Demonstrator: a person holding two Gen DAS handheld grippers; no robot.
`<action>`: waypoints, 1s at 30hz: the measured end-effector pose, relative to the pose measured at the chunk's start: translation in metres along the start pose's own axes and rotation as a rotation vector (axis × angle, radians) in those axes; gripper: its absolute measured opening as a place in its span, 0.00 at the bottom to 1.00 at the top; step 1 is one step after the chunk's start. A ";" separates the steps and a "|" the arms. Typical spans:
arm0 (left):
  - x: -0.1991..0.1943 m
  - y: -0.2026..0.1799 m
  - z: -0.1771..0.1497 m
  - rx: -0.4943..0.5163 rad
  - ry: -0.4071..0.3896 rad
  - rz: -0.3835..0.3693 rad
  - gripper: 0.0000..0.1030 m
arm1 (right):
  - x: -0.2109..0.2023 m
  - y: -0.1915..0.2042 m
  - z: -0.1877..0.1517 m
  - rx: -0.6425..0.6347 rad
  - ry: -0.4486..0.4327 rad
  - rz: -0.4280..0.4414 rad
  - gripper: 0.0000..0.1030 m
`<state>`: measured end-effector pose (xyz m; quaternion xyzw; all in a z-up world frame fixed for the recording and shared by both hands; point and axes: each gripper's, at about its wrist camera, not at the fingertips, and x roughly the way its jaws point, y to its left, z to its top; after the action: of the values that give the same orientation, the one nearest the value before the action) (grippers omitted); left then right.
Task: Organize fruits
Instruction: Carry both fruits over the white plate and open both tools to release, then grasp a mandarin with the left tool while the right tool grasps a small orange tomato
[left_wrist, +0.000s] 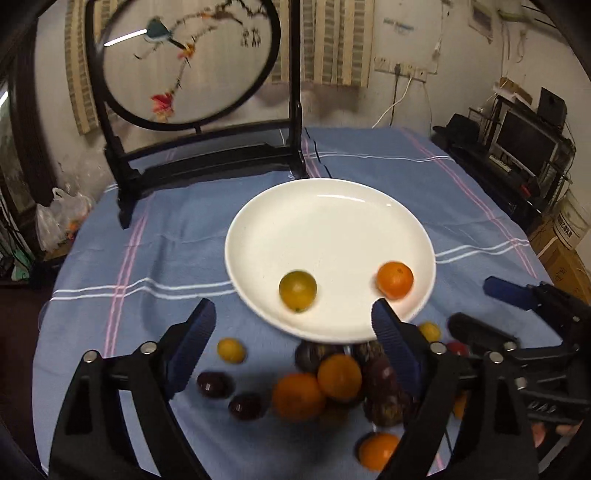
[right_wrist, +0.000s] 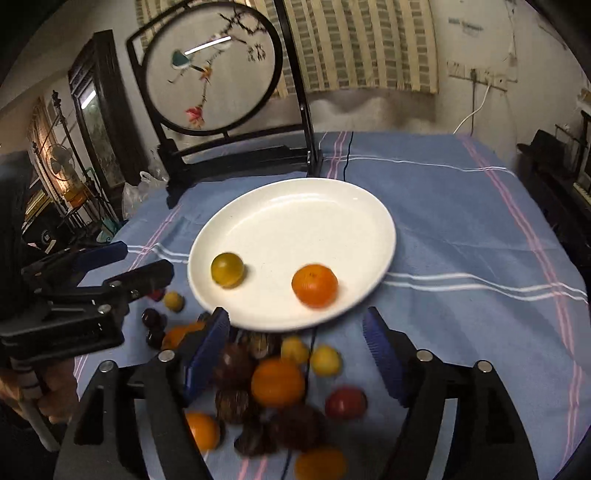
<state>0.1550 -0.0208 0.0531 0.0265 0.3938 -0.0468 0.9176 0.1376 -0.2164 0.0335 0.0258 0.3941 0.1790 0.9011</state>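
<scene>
A white plate (left_wrist: 332, 206) sits mid-table and holds a yellow-green fruit (left_wrist: 297, 290) and an orange (left_wrist: 394, 279). The plate (right_wrist: 314, 210), the yellow-green fruit (right_wrist: 227, 270) and the orange (right_wrist: 314, 285) also show in the right wrist view. A pile of oranges (left_wrist: 299, 397), dark purple fruits (left_wrist: 212, 384) and small yellow fruits (left_wrist: 230, 350) lies in front of the plate. My left gripper (left_wrist: 291, 330) is open and empty above the pile. My right gripper (right_wrist: 295, 334) is open and empty above the pile's oranges (right_wrist: 277, 382); it also shows in the left wrist view (left_wrist: 476, 310).
A round embroidered screen on a black stand (left_wrist: 184, 62) stands at the table's back left. The blue striped tablecloth (left_wrist: 443, 184) covers the table. Shelves with electronics (left_wrist: 524, 147) stand to the right.
</scene>
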 end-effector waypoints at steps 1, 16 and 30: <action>-0.008 0.000 -0.010 -0.002 -0.006 -0.006 0.83 | -0.010 0.000 -0.009 -0.011 -0.006 0.001 0.74; -0.020 -0.011 -0.131 -0.030 0.139 -0.053 0.83 | -0.046 -0.011 -0.134 0.075 0.098 -0.003 0.76; 0.028 -0.053 -0.117 0.018 0.237 -0.125 0.56 | -0.039 -0.018 -0.137 0.102 0.115 -0.002 0.76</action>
<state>0.0837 -0.0655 -0.0483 0.0156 0.4999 -0.1038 0.8597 0.0197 -0.2600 -0.0368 0.0612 0.4537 0.1591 0.8747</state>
